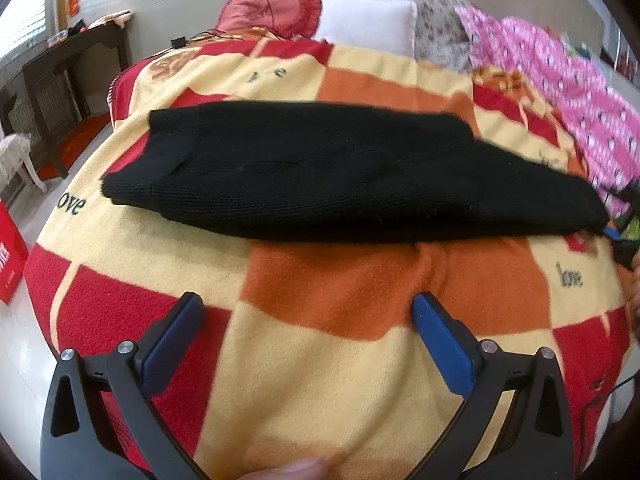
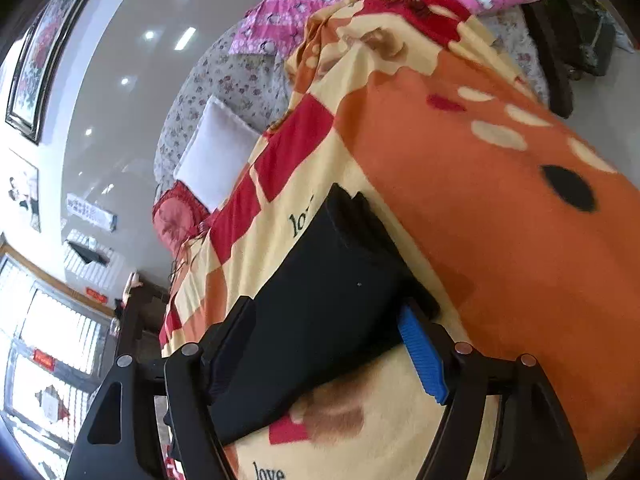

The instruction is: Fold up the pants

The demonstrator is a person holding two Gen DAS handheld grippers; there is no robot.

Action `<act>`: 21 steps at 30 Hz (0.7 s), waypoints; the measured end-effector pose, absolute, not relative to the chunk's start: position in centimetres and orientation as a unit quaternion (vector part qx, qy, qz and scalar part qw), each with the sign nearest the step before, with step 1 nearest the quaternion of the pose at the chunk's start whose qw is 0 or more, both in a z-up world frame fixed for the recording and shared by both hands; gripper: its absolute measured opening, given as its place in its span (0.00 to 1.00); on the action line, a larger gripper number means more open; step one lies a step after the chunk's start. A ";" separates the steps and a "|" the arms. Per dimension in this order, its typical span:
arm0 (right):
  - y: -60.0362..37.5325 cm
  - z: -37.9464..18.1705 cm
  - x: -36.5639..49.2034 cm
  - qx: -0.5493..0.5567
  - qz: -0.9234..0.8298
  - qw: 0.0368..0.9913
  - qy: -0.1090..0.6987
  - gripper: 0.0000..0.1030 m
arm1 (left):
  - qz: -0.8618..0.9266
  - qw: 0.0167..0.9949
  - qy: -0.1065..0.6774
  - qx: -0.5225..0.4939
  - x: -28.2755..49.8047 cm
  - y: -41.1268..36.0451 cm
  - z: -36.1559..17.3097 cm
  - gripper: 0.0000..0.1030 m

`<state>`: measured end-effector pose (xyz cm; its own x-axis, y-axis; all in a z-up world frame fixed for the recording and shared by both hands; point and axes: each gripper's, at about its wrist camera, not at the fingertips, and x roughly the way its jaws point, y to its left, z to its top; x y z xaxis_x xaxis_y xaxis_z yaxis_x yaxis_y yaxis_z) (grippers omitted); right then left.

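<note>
So the black knit pants are laid out flat across a checkered fleece blanket on the bed, red, orange and cream squares with "love" printed here and there. From the left wrist view they run as one long dark band from side to side, ribbed cuffs at the left end, the two legs stacked so one cuff peeks out behind the other.

The left gripper hangs over the blanket on the near side of the pants, not touching them. Its blue pads are spread wide with nothing but orange and cream fleece between them. A fingertip of the person shows at the very bottom edge of that view.

The right gripper is at the far right end of the pants, rolled over sideways so the whole room looks tipped in its camera. Its fingers straddle the end of the fabric, one blue pad along one edge and the dark finger on the other. The cloth sits right between them, but the pads don't look clamped down on it, more just bracketing it.

Behind the pants there's a white pillow, a red cushion and a pink patterned quilt bunched up on the right
</note>
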<state>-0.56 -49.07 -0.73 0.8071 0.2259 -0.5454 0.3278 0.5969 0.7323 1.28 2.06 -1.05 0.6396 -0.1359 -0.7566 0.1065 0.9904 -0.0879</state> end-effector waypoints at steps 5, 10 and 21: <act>-46.5 -1.1 0.9 0.354 0.010 0.875 0.331 0.25 | -0.119 0.925 0.359 -0.031 0.0 5.3 1.2 1.00; -45.7 -0.7 1.3 0.319 -0.010 0.886 0.336 0.24 | -0.172 0.903 0.388 -0.066 1.6 8.5 0.5 1.00; -45.5 -0.6 1.0 0.317 0.006 0.889 0.330 0.33 | -0.286 0.843 0.388 -0.239 4.9 10.1 -0.8 1.00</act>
<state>1.00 -45.51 -0.63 0.7817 0.2205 -0.5834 0.1989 0.7984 0.5684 4.89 10.15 -0.80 0.5343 -0.6679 -0.5181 0.2968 0.7222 -0.6248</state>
